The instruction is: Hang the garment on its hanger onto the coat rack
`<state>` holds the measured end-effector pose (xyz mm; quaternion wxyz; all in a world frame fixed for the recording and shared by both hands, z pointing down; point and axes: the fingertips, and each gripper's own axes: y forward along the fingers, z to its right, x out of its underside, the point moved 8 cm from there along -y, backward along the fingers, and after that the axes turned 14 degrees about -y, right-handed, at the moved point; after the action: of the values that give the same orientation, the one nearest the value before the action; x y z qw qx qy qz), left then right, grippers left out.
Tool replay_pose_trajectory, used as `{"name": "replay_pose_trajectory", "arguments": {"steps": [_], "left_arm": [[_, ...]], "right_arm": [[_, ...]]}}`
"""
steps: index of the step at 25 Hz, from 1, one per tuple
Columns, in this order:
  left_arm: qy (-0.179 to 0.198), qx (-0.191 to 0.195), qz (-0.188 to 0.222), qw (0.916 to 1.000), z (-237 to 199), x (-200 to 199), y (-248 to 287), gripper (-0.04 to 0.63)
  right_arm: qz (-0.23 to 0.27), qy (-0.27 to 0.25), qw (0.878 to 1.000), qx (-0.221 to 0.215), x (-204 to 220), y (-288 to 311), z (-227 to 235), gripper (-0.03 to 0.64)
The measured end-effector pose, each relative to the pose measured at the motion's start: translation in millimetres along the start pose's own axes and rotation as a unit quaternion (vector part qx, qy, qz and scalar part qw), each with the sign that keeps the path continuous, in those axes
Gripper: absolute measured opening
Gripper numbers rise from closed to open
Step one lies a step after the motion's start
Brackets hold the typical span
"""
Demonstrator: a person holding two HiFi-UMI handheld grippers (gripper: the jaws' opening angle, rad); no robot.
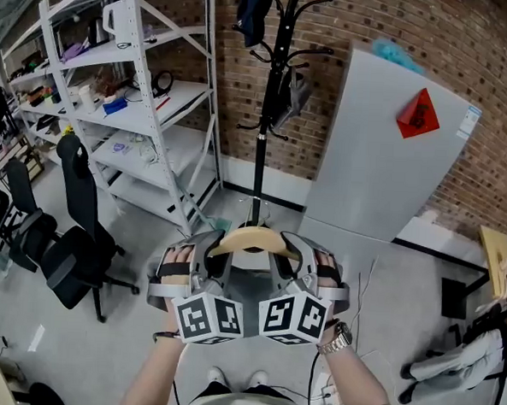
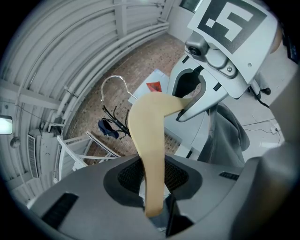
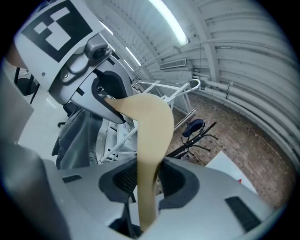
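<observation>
A pale wooden hanger is held level in front of me, one arm in each gripper. My left gripper is shut on its left arm, my right gripper on its right arm. A grey garment hangs under it between the grippers. The black coat rack stands ahead by the brick wall, apart from the hanger, with a dark blue item on top. In the left gripper view the hanger runs out of the jaws with its metal hook free. The right gripper view shows the hanger and the rack beyond.
White metal shelving stands left of the rack, a tall grey cabinet with a red sign to its right. Black office chairs sit on the left. Cables lie on the floor at the right.
</observation>
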<state>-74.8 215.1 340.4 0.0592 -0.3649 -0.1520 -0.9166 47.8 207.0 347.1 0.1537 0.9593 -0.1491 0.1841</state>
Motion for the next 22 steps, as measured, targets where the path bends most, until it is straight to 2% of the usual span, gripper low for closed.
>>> {"name": "replay_pose_trajectory", "arguments": {"steps": [12,17,22], "left_arm": [[0.015,0.004,0.018,0.9997,-30.9,-6.3,48.1,0.098],[0.002,0.032,0.025,0.9992,-48.9,14.3,92.3,0.098],[0.008,0.065,0.047,0.9967,-68.8,25.7,138.9,0.098]], "right_arm": [[0.005,-0.014,1.000,0.010,2.6,45.6,31.3,0.112],[-0.026,-0.019,0.999,0.002,0.8,92.6,32.9,0.112],[-0.052,-0.016,0.998,0.010,1.8,131.9,39.2,0.112]]}}
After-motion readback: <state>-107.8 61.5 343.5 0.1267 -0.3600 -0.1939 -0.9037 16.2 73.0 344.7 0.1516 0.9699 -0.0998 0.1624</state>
